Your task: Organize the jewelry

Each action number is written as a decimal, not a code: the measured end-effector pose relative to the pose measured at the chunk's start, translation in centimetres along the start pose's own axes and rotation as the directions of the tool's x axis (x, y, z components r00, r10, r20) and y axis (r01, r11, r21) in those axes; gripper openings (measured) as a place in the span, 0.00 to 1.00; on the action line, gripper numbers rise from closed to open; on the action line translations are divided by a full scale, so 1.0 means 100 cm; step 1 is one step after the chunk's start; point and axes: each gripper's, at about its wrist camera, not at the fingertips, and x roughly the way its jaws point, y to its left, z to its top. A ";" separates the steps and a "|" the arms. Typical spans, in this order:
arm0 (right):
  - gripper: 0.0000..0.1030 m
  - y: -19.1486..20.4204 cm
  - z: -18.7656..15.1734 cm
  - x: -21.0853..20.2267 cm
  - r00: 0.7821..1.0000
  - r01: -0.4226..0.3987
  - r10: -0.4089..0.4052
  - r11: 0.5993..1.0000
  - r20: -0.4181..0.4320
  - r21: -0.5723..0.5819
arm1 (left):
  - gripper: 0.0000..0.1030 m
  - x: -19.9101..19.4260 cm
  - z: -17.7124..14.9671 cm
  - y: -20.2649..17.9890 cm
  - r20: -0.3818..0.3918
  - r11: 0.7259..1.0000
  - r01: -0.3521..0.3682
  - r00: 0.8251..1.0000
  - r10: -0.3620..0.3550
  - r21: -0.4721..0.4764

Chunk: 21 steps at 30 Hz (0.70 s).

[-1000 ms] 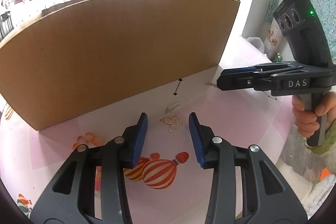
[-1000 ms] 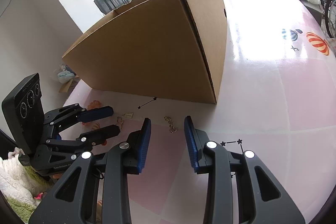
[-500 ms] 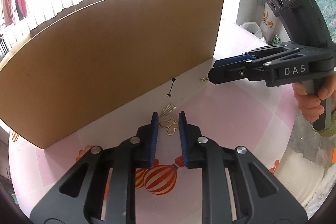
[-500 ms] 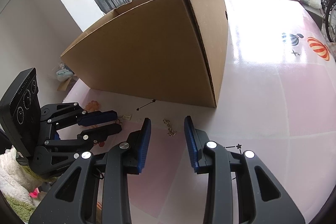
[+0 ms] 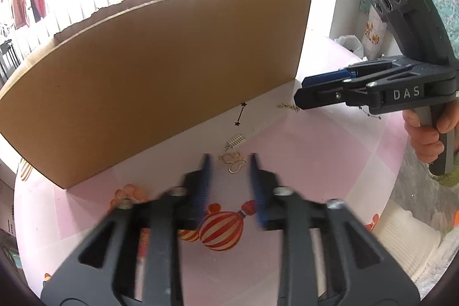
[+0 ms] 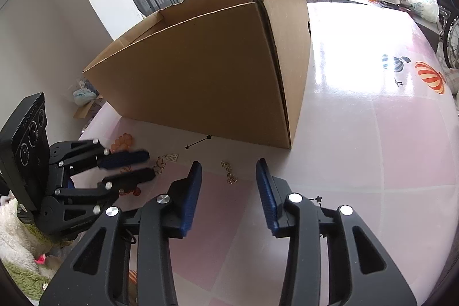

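Note:
A gold butterfly-shaped piece (image 5: 233,161) lies on the pink tablecloth between the tips of my left gripper (image 5: 228,162), which is open and motion-blurred. A small silver comb-like piece (image 5: 235,140) lies just beyond it. A gold chain (image 6: 229,175) lies ahead of my right gripper (image 6: 228,172), which is open and empty above it. The chain also shows in the left wrist view (image 5: 287,107). A large open cardboard box (image 6: 218,68) stands behind the jewelry.
Black star-and-line marks (image 6: 198,142) and balloon prints (image 5: 221,230) are printed on the tablecloth (image 6: 373,134). The box wall (image 5: 160,70) fills the far side. A fluffy white cloth (image 5: 407,243) lies at the table's right edge.
My left gripper narrowed around the butterfly piece half a second ago and has now opened wider again. The right gripper has stayed over the gold chain.

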 end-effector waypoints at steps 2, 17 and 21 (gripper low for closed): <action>0.38 0.000 0.000 0.000 1.000 0.002 -0.002 1.000 0.001 -0.001 | 0.35 0.003 0.001 0.000 -0.013 1.000 -0.002 1.000 0.002 0.019; 0.38 -0.001 -0.002 0.001 1.000 0.004 -0.004 1.000 0.007 -0.004 | 0.14 0.012 0.011 -0.004 -0.057 0.997 0.034 0.998 -0.030 0.076; 0.38 -0.001 -0.002 -0.001 1.000 0.008 -0.008 1.000 0.006 -0.005 | 0.12 0.012 0.011 -0.007 -0.060 0.998 0.027 0.998 -0.023 0.064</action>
